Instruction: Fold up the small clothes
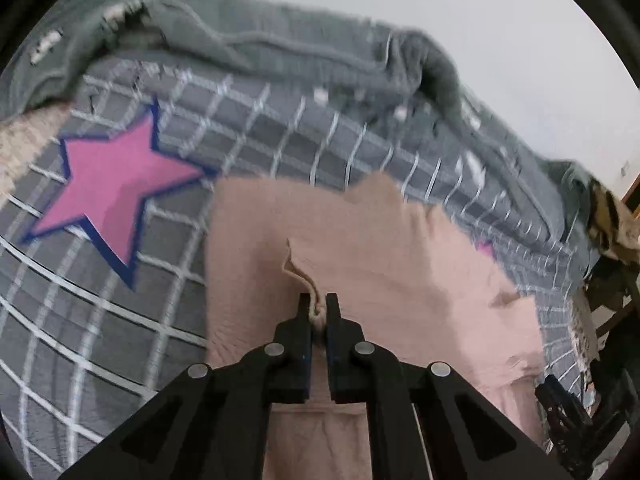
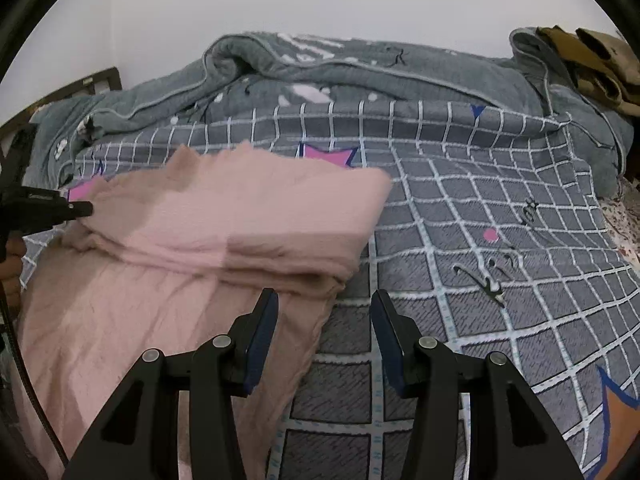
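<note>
Two grippers work: left gripper (image 1: 319, 307) jaws pinch the pink garment (image 1: 372, 240); right gripper (image 2: 324, 300) hovers, jaws apart.

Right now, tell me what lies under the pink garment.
The pink garment lies on a grey grid-patterned bedsheet with pink stars; one star peeks out behind it. Whatever the cloth covers cannot be seen.

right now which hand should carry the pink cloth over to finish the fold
Left. Its tool is shut on the pink cloth edge; the right tool is open, holding nothing, beside the fold.
</note>
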